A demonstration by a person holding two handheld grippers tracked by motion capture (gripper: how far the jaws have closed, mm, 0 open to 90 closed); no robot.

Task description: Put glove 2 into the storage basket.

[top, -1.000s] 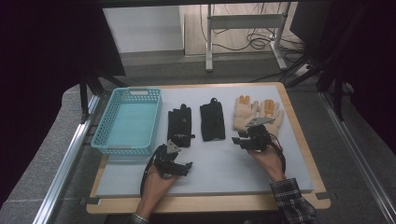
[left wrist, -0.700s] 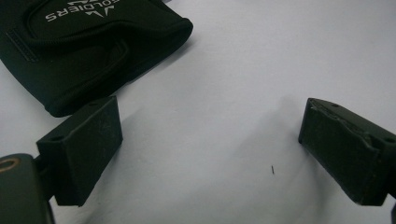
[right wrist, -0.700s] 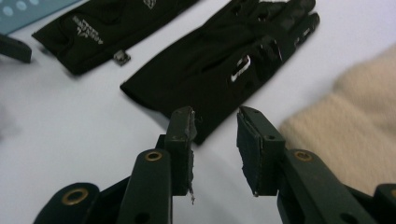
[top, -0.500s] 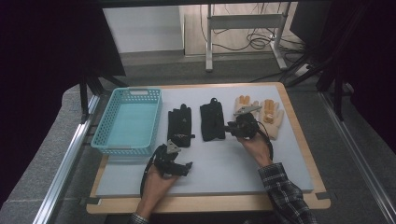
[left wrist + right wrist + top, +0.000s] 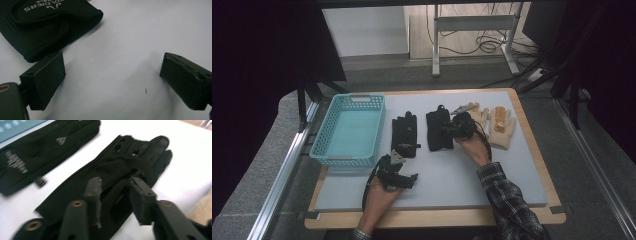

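1. White-topped desk (image 5: 492,185), dim room, teal plastic basket (image 5: 349,130) at its left edge.
2. Right tongs (image 5: 115,191) just been opening, hovering part-spread over the black fabric glove (image 5: 110,170) mid-desk.
3. Left tongs (image 5: 110,77) spread wide near the front edge.

A turquoise basket (image 5: 349,131) stands left of both tongs; tan gloves (image 5: 495,123) lie just right of the right tongs.

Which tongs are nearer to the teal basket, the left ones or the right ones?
Left. The left tongs hover just below the near right corner of the teal basket. The right tongs are farther right, over a black glove, with another black glove between.
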